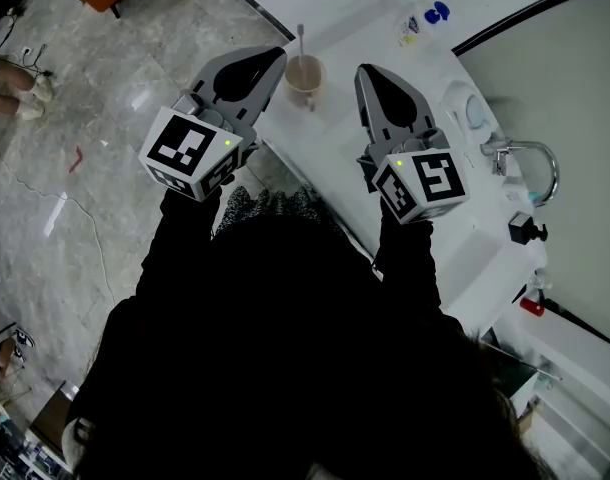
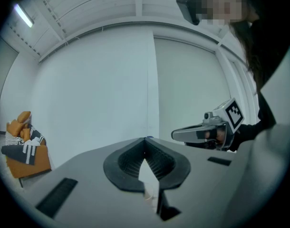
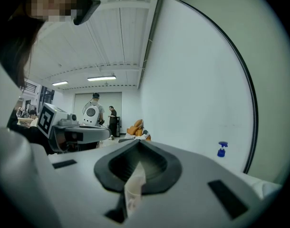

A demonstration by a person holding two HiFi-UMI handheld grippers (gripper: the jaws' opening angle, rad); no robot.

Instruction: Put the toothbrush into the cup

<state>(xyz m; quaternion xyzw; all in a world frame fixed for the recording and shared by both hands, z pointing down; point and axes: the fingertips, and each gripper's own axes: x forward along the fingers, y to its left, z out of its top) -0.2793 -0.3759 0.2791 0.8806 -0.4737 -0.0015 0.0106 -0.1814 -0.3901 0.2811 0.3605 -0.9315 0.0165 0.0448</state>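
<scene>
Head view: left hand-held gripper [image 1: 276, 58], right hand-held gripper [image 1: 365, 72] closed; toothbrush [image 1: 300, 38] in round cup [image 1: 309, 95].

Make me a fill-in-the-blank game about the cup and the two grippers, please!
1. The toothbrush stands ____ the cup.
2. The left gripper and the right gripper both have their jaws ____.
3. The cup rests on a counter whose colour is ____.

Missing words: inside; shut; white.
</scene>
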